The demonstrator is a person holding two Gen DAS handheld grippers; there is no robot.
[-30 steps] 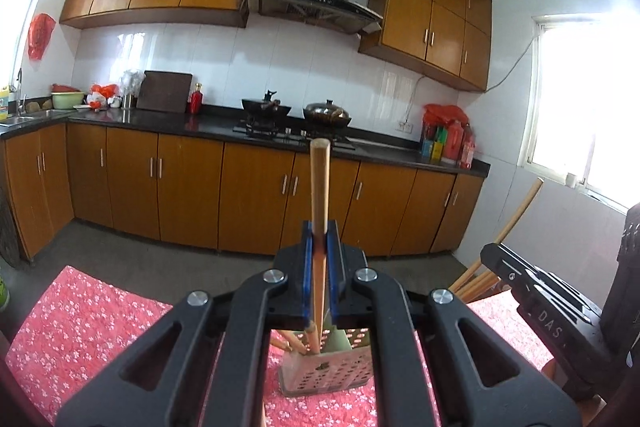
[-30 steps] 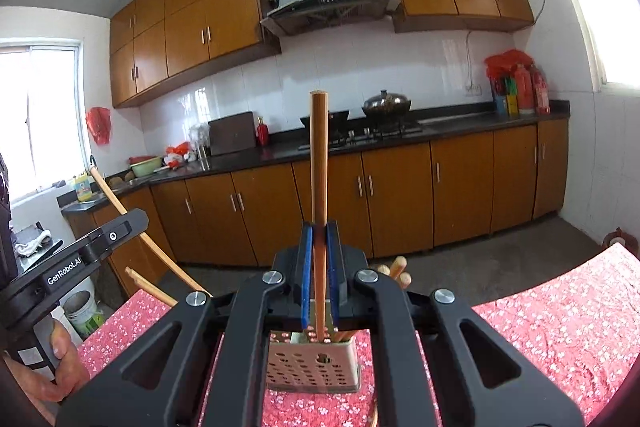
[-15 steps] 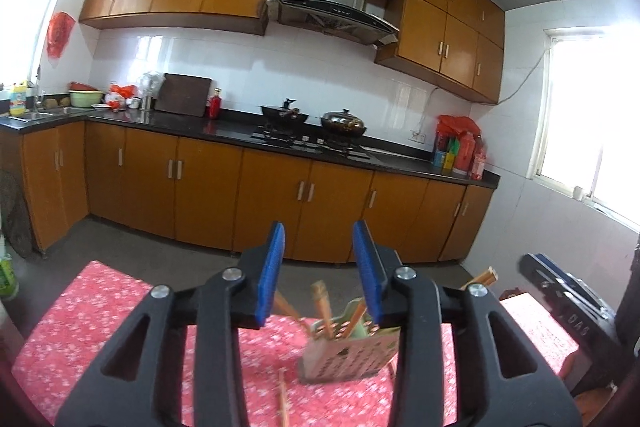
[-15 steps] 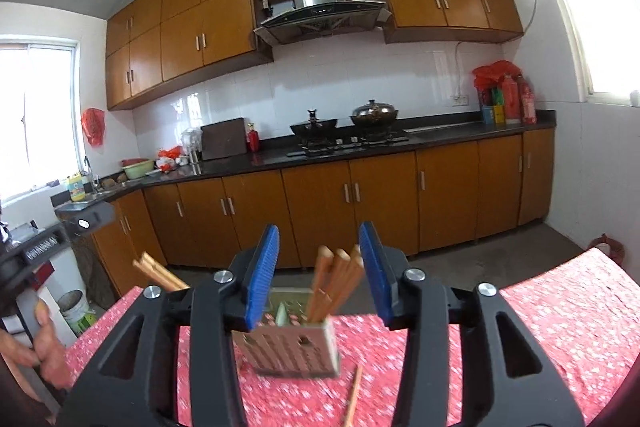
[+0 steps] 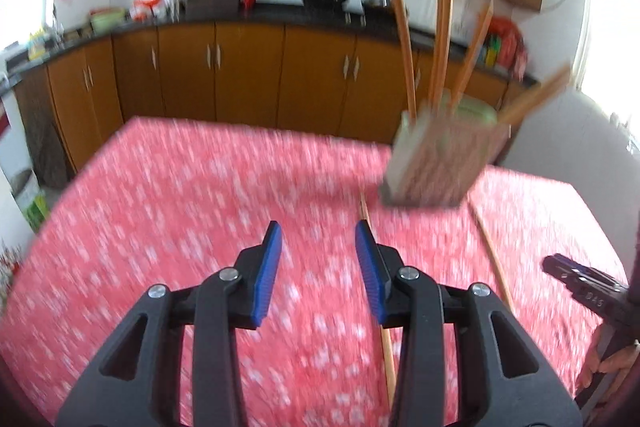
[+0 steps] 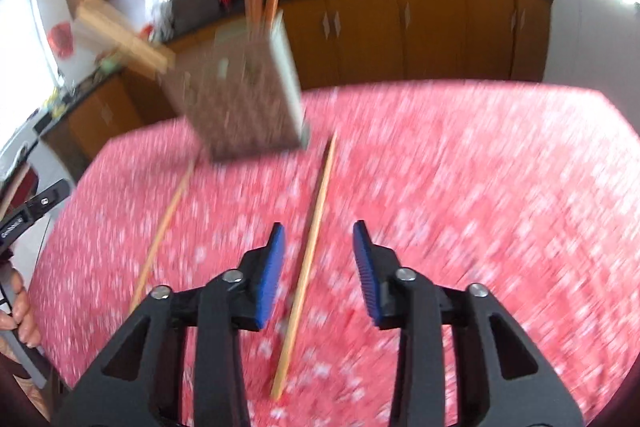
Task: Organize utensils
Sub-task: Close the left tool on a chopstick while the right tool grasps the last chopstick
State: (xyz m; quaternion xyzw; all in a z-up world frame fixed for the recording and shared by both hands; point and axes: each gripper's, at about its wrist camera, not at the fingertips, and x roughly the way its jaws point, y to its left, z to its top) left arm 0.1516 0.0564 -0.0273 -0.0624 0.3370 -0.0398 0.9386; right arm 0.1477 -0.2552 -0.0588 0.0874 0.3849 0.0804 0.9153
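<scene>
A perforated utensil holder (image 5: 436,163) stands on the red flowered tablecloth (image 5: 180,211), with several wooden chopsticks upright in it; it also shows in the right wrist view (image 6: 244,107). Two loose chopsticks lie on the cloth: one (image 5: 384,339) partly under my left gripper's right finger, one (image 5: 490,251) further right. In the right wrist view they show as one chopstick (image 6: 308,259) running between the open jaws and another (image 6: 164,231) to the left. My left gripper (image 5: 318,269) is open and empty. My right gripper (image 6: 318,267) is open and empty above the cloth. Both views are motion-blurred.
Brown kitchen cabinets (image 5: 240,75) and a dark counter run behind the table. The table's far edge lies just behind the holder. The other gripper and the hand holding it show at the right edge (image 5: 588,291) and at the left edge (image 6: 28,215).
Both grippers let go of their chopsticks, which now stand in the holder, and opened. Both then tilted down toward the tablecloth, bringing the two loose chopsticks into view.
</scene>
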